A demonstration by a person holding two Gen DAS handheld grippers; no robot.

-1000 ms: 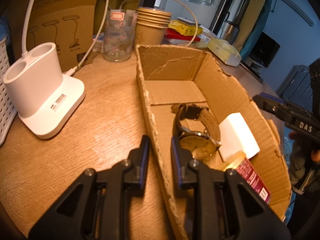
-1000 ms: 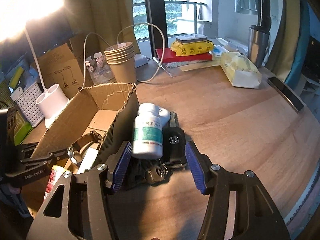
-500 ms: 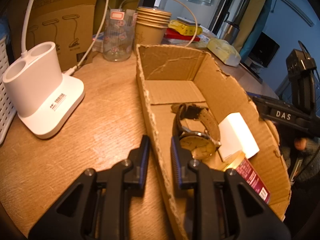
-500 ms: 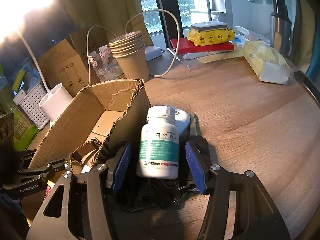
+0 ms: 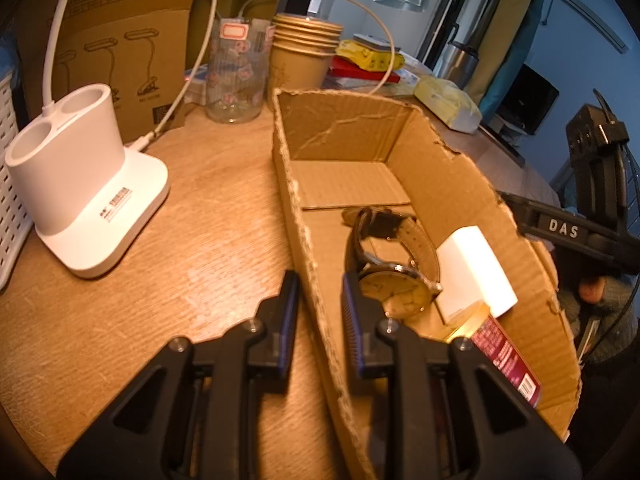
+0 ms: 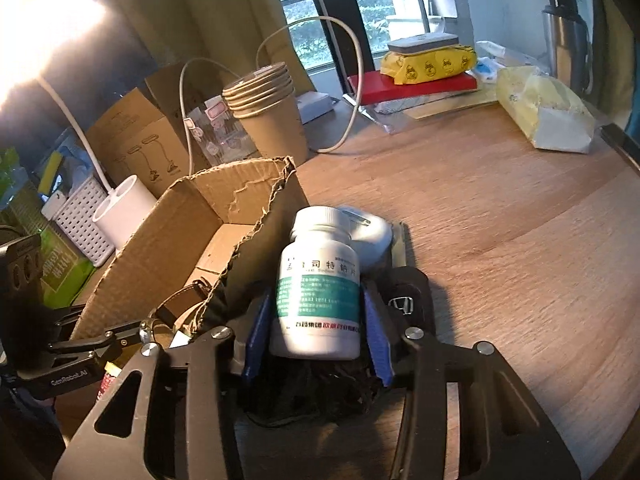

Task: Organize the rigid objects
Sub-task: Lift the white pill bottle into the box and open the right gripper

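An open cardboard box [image 5: 344, 128] holds a wristwatch [image 5: 394, 276], a white block [image 5: 474, 276] and a red-labelled container [image 5: 504, 356]. My left gripper [image 5: 318, 312] is shut on the box's near wall, one finger inside and one outside. Just outside the box's right wall stands a white pill bottle [image 6: 320, 280] with a green label, slightly tilted. My right gripper [image 6: 316, 340] is closing on it, and its blue pads [image 6: 256, 336] touch both sides. A black car key [image 6: 408, 300] and a pale rounded object [image 6: 368, 236] lie right beside the bottle.
A white lamp base [image 5: 84, 184], a glass [image 5: 236, 76] and stacked paper cups [image 5: 304, 56] stand behind the box. A yellow packet [image 6: 544, 108] and a red book stack [image 6: 408, 84] lie at the far side. A white basket [image 6: 80, 216] sits at the left.
My right gripper has moved forward and down around the pill bottle, and its jaws have narrowed onto it. The left gripper and the box have stayed still.
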